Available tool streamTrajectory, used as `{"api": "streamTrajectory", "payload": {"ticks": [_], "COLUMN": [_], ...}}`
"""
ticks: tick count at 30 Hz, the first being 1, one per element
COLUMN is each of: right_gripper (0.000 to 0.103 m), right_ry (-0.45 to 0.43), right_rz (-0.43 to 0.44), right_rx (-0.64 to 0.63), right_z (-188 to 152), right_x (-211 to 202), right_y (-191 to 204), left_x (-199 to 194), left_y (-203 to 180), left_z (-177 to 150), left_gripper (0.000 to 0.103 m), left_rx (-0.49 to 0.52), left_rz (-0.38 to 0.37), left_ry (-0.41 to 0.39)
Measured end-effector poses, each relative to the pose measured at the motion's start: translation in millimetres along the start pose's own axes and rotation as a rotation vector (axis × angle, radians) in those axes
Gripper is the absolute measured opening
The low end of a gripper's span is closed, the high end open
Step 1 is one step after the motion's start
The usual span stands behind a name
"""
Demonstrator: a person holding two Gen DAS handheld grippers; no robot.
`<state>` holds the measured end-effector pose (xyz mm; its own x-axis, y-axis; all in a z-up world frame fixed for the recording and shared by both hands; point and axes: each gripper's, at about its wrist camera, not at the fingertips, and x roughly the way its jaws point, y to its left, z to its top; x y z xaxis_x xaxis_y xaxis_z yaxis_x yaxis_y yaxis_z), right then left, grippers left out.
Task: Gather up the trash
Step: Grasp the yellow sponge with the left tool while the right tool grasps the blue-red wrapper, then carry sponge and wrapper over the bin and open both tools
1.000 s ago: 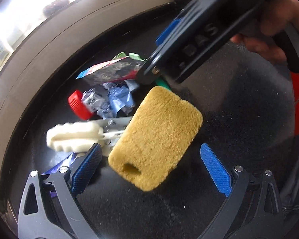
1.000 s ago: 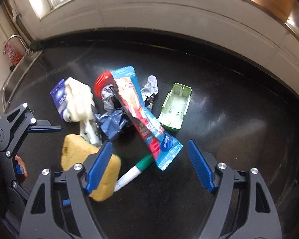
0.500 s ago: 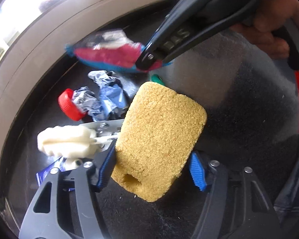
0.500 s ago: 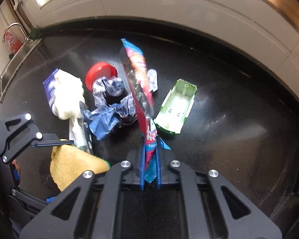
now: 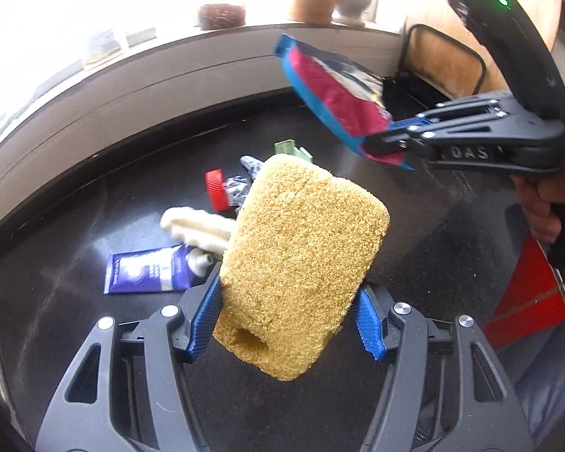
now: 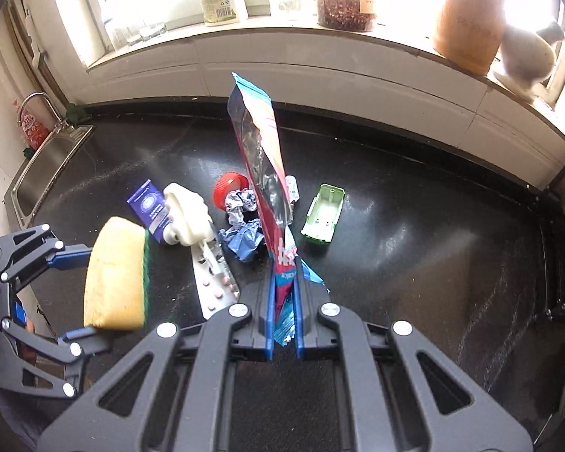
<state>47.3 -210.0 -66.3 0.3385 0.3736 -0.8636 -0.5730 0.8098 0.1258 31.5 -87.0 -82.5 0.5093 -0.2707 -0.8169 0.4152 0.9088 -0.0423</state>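
1. Left gripper (image 5: 286, 320): clamped on the yellow sponge (image 5: 301, 263). Both blue pads press its two sides. The sponge is clear of the worktop (image 5: 414, 226). The right wrist view shows a green scouring layer on one face of the sponge.
2. Right gripper (image 6: 284, 320): closed together on the lower end of the snack wrapper (image 6: 263, 158). The wrapper stands up and away from the pads, off the worktop. A hand (image 5: 546, 203) holds this gripper's handle.
3. Step in hand, as judged: two items are secured, one per gripper, and both are lifted. The carry-off to a bin has not yet been done. No bin can be identified in either view; a red object (image 5: 527, 297) at the right edge of the left wrist view cannot be identified.
4. Items on the worktop, near to far:
   - blister pack of pills (image 6: 214, 278), nearest;
   - white ridged piece (image 6: 188, 214) touching a purple tube (image 6: 148, 207);
   - crumpled blue wrap (image 6: 245, 241) and crumpled foil (image 6: 239, 203);
   - red bottle cap (image 6: 228, 184), beside the foil;
   - green plastic tray (image 6: 322, 213), apart to the right.
5. Far edge: a sink (image 6: 45, 165) at the left end; jars and bottles on the windowsill.
6. Next move calls for: keep both grips firm during transfer. The sponge compresses, so it may slip if the pads relax. Release each item only over the container, then return for the remaining items.
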Motion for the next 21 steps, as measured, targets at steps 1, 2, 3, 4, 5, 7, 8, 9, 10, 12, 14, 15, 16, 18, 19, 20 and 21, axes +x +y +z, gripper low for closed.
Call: {"api": "streamTrajectory", "payload": {"ticks": [1, 2, 3, 4, 5, 7, 8, 9, 10, 12, 14, 15, 16, 18, 19, 20, 21], "right_gripper": [0.009, 0.009, 0.009, 0.009, 0.009, 0.009, 0.009, 0.009, 0.009, 0.009, 0.009, 0.009, 0.009, 0.009, 0.009, 0.009, 0.009], "right_ry": [-0.002, -0.002, -0.001, -0.002, -0.005, -0.012, -0.018, -0.025, -0.030, -0.038, -0.043, -0.044, -0.046, -0.043, -0.035, -0.022, -0.006], "right_rz": [-0.002, -0.004, -0.006, -0.005, -0.002, 0.007, 0.015, 0.026, 0.043, 0.082, 0.145, 0.171, 0.202, 0.284, 0.317, 0.365, 0.405], "right_rx": [-0.001, -0.001, -0.002, -0.004, -0.010, -0.029, -0.046, -0.063, -0.092, -0.141, -0.212, -0.241, -0.278, -0.370, -0.403, -0.448, -0.490], "right_z": [-1.8, -4.0, -4.8, -4.9, -3.3, -1.0, 1.9, 4.1, 9.1, 17.5, 26.4, 29.3, 31.1, 33.3, 32.7, 30.0, 25.6], "right_x": [-2.2, -2.6, -3.4, -4.5, -5.6, -8.4, -9.4, -10.2, -10.0, -9.0, -6.3, -5.2, -4.4, -1.0, 0.4, 2.8, 5.0], "right_y": [2.2, 6.1, 9.7, 14.0, 17.3, 24.1, 33.7, 45.3, 60.0, 85.3, 126.8, 143.7, 164.5, 219.5, 242.4, 272.6, 300.1], "left_x": [-1.0, -4.2, -7.5, -10.4, -13.6, -22.5, -31.8, -41.1, -50.8, -72.0, -94.6, -107.6, -123.8, -151.9, -171.5, -184.0, -197.8], "left_y": [2.9, 6.5, 9.2, 13.1, 16.7, 25.8, 32.7, 40.1, 47.9, 66.1, 85.3, 95.6, 108.2, 127.3, 138.7, 145.3, 152.5], "left_z": [-1.4, -3.7, -6.5, -8.1, -10.5, -15.8, -20.8, -26.7, -33.1, -48.3, -66.7, -78.3, -94.0, -124.1, -149.7, -168.2, -192.0], "left_gripper": [0.061, 0.061, 0.061, 0.061, 0.061, 0.061, 0.061, 0.061, 0.061, 0.061, 0.061, 0.061, 0.061, 0.061, 0.061, 0.061, 0.061], "left_rx": [-0.014, -0.025, -0.037, -0.049, -0.064, -0.096, -0.120, -0.151, -0.185, -0.269, -0.355, -0.403, -0.464, -0.564, -0.637, -0.684, -0.742], "left_rz": [0.005, 0.008, 0.015, 0.016, 0.021, 0.051, 0.072, 0.098, 0.126, 0.178, 0.237, 0.269, 0.314, 0.394, 0.454, 0.495, 0.544], "left_ry": [0.001, 0.001, -0.001, -0.005, -0.009, -0.024, -0.034, -0.046, -0.060, -0.085, -0.106, -0.118, -0.131, -0.151, -0.156, -0.157, -0.152]}}
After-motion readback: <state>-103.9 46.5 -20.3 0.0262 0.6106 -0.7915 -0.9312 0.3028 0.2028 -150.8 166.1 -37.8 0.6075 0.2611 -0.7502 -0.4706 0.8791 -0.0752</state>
